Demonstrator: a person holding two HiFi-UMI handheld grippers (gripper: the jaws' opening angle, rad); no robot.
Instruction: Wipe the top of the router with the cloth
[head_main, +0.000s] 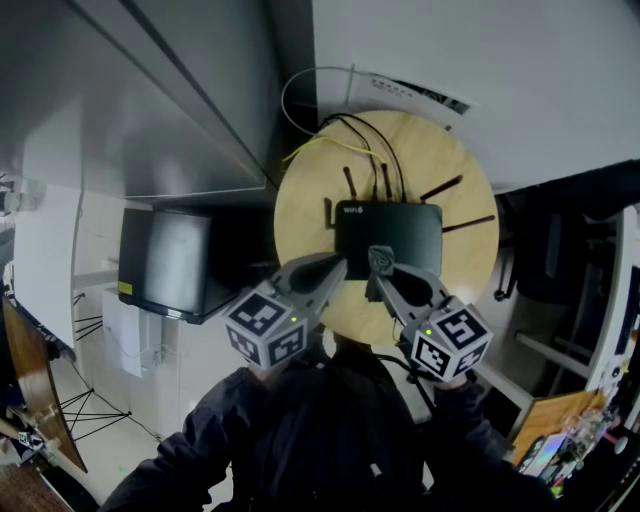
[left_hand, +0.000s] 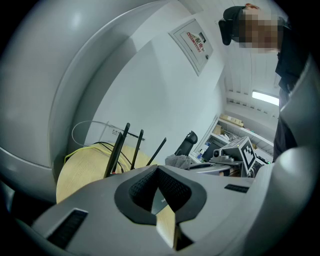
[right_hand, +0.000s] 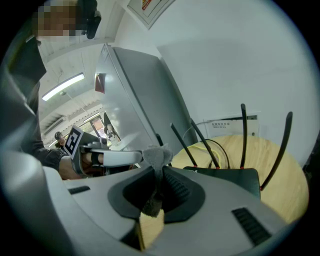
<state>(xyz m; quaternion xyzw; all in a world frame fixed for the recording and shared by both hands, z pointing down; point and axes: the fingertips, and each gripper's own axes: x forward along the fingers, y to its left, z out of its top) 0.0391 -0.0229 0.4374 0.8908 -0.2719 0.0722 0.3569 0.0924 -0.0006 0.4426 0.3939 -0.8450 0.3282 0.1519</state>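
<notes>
A black router (head_main: 388, 235) with several thin antennas lies on a round wooden table (head_main: 300, 210). My right gripper (head_main: 378, 268) is shut on a small grey cloth (head_main: 381, 260) and hovers at the router's near edge. In the right gripper view the cloth (right_hand: 156, 156) stands up from between the pads, with the router (right_hand: 230, 177) beyond it. My left gripper (head_main: 338, 266) is shut with nothing in it, just left of the cloth at the router's near left corner. In the left gripper view the antennas (left_hand: 117, 150) rise ahead, and the cloth (left_hand: 178, 161) and right gripper (left_hand: 235, 155) show at the right.
Black, yellow and white cables (head_main: 372, 140) run off the table's far side to the white wall. A tall grey cabinet (head_main: 150, 100) stands at the left, with a black box (head_main: 165, 260) below it. A dark chair (head_main: 560, 250) is at the right.
</notes>
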